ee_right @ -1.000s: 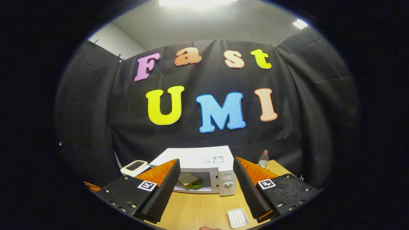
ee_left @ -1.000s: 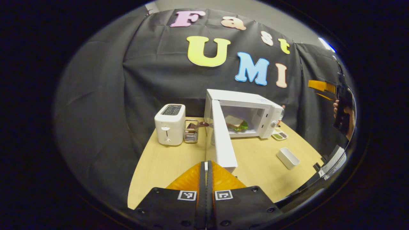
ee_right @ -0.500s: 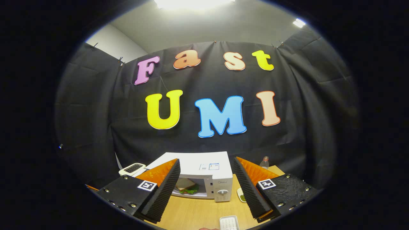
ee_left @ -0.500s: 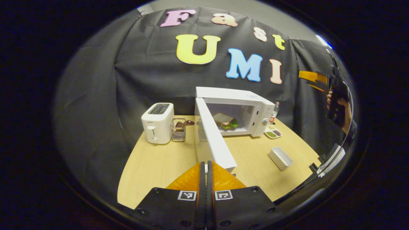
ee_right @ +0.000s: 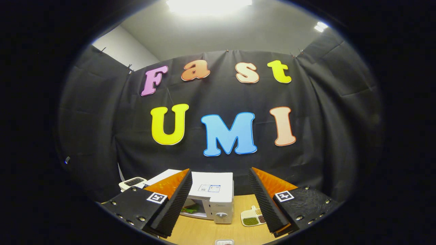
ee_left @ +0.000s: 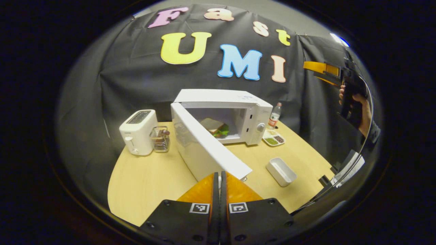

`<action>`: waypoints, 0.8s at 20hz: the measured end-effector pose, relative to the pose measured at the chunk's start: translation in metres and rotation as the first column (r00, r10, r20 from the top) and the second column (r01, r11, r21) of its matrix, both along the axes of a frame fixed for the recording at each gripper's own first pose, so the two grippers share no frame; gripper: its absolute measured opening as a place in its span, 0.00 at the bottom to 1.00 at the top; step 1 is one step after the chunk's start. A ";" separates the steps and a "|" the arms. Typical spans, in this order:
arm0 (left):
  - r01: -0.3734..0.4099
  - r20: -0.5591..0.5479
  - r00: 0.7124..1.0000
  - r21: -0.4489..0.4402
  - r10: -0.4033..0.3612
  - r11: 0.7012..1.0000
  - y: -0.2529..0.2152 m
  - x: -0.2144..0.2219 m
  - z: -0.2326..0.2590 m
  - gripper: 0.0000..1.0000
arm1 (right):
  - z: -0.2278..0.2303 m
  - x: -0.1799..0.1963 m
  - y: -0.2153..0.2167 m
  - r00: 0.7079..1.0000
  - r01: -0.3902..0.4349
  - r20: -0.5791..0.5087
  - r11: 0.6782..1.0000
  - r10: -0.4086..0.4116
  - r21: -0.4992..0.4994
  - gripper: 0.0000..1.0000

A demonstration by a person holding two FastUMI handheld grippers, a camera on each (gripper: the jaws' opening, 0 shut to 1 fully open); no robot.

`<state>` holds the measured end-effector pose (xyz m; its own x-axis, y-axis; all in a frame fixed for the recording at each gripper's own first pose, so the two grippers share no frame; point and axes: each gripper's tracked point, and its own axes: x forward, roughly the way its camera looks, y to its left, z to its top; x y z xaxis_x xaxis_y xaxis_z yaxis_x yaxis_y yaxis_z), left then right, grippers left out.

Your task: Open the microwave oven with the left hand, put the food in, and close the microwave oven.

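Note:
The white microwave (ee_left: pixel 221 100) stands at the back of the wooden table (ee_left: pixel 146 183) with its door (ee_left: pixel 201 146) swung open toward me. A sandwich (ee_left: pixel 214 126) with green lettuce lies inside the cavity. My left gripper (ee_left: pixel 219 177) is shut, and its tips rest against the door's free edge. My right gripper (ee_right: pixel 219 200) is open and holds nothing, raised high above the table. In the left gripper view a hand (ee_left: pixel 356 105) holds it (ee_left: pixel 325 69) up at the far right. The microwave (ee_right: pixel 211 194) sits low between its fingers.
A white toaster (ee_left: pixel 138 131) and a wire rack (ee_left: pixel 160 137) stand left of the microwave. Right of it are a small bottle (ee_left: pixel 274 115) and a divided dish (ee_left: pixel 274 137). A white rectangular tray (ee_left: pixel 281 167) lies nearer the table's front right.
My left gripper has swung round with the door, which was edge-on and now shows its broad face. The right gripper has tilted upward, so the microwave sits lower in its view.

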<state>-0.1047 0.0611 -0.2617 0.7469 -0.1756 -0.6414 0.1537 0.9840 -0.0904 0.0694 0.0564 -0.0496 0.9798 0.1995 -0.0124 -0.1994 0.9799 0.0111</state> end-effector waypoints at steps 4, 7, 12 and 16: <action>0.032 0.001 0.999 -0.016 -0.032 0.999 -0.033 0.025 -0.008 0.09 | -0.004 0.005 -0.022 1.000 0.019 -0.011 1.000 -0.019 0.005 0.99; 0.062 0.008 0.998 -0.027 -0.062 0.998 -0.060 0.048 -0.013 0.07 | -0.005 0.010 -0.039 0.999 0.038 -0.003 0.999 -0.038 -0.006 0.99; 0.112 0.022 0.994 -0.043 -0.111 0.993 -0.102 0.084 -0.021 0.07 | -0.009 0.014 -0.069 0.997 0.078 -0.004 0.997 -0.078 -0.012 0.99; 0.117 0.028 0.993 -0.062 -0.115 0.991 -0.125 0.111 -0.030 0.07 | -0.009 0.023 -0.089 0.995 0.097 0.004 0.995 -0.097 -0.007 0.99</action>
<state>0.0063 -0.0643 -0.2917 0.7344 -0.3016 -0.6080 0.2694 0.9518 -0.1467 0.0925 -0.0324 -0.0588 0.9946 0.1032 -0.0097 -0.1031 0.9947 0.0036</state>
